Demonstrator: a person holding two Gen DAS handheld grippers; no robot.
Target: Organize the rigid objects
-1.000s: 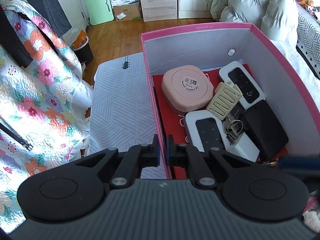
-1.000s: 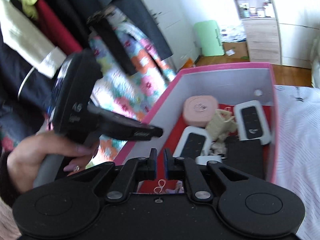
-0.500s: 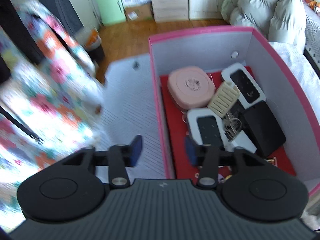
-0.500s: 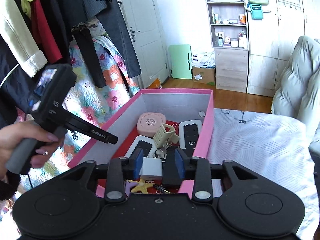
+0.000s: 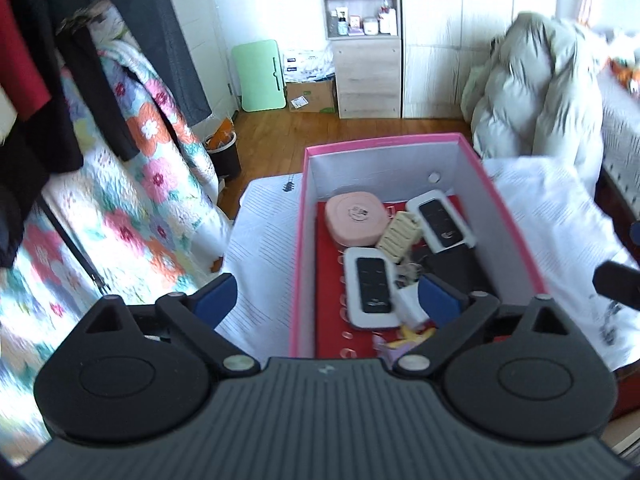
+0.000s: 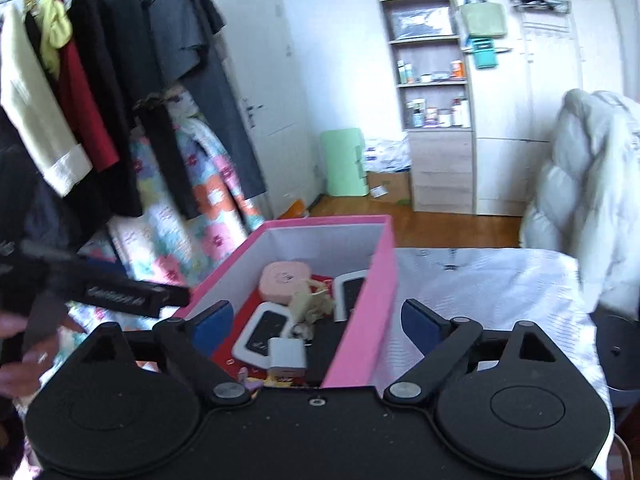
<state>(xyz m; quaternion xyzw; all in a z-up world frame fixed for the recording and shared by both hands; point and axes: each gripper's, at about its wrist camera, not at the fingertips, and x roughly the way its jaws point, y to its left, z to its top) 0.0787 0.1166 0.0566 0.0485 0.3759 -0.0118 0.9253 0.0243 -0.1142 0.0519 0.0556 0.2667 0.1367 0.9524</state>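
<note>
Left claw [image 5: 326,296] was opening, wide, empty, straddling the pink box [image 5: 301,240]'s left wall; right claw [image 6: 316,322] likewise opening over its right wall. Objects sat inside the box on the bed [image 6: 500,280]. We judged both should lift clear without nudging the walls.

a pink box [image 5: 298,240] with white walls and red floor sits on white striped bedding [image 5: 260,232] beside a floral quilt [image 5: 132,200].

Wood floor [image 5: 280,136], white wardrobe [image 5: 460,32], open shelves [image 6: 430,60], daylight.
</note>
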